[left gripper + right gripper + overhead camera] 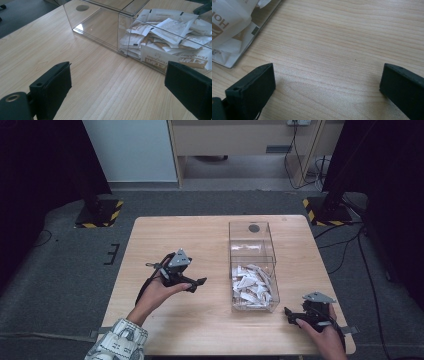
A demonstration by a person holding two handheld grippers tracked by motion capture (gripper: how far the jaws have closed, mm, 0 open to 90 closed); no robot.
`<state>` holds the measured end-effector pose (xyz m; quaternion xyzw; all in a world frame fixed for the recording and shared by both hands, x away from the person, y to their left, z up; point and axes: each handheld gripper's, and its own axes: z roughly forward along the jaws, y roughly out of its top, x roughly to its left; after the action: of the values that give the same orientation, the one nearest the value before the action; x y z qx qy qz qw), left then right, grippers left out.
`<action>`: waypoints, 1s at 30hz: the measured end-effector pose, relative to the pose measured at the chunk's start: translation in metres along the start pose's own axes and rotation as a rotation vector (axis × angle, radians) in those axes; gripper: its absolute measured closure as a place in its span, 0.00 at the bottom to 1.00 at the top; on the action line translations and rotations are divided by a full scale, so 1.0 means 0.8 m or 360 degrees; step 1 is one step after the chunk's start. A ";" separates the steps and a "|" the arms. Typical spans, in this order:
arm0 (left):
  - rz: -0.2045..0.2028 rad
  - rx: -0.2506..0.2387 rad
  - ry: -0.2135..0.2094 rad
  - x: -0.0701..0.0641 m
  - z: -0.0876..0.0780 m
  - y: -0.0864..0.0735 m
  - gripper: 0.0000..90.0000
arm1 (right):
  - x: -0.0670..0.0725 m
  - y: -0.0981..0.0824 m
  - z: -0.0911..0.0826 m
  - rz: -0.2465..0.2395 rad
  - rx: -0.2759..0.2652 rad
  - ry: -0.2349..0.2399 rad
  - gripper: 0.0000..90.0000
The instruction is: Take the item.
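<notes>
While both grippers sit on the table (165, 235) with jaws spread wide and holding nothing, a clear box (252, 265) stands between them, long axis running away from the person, sachets (251, 287) heaped in its near compartment, far compartment bare. Left gripper (200, 282) points at the sachets, near the box's left wall; right gripper (287, 312) lies off the near-right corner, aimed left, seemingly about as near
</notes>
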<state>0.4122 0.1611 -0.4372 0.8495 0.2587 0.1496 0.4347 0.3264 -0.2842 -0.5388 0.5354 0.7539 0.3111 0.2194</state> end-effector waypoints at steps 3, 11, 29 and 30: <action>0.0014 -0.0008 0.0000 -0.002 0.001 0.008 0.07 | 0.000 0.000 0.000 0.0003 0.0001 0.0000 0.01; 0.0077 -0.0040 -0.0045 -0.018 0.009 0.034 0.06 | 0.000 0.000 0.000 0.0001 0.0001 0.0000 0.01; 0.0119 -0.0042 -0.0113 -0.040 0.031 0.061 0.07 | 0.000 0.000 0.000 0.0001 0.0001 0.0001 0.01; 0.0122 -0.0045 -0.0113 -0.041 0.032 0.062 0.07 | 0.000 0.000 0.000 0.0001 0.0001 0.0001 0.01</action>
<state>0.4128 0.1010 -0.4128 0.8574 0.2082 0.1396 0.4496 0.3264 -0.2842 -0.5388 0.5356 0.7539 0.3112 0.2189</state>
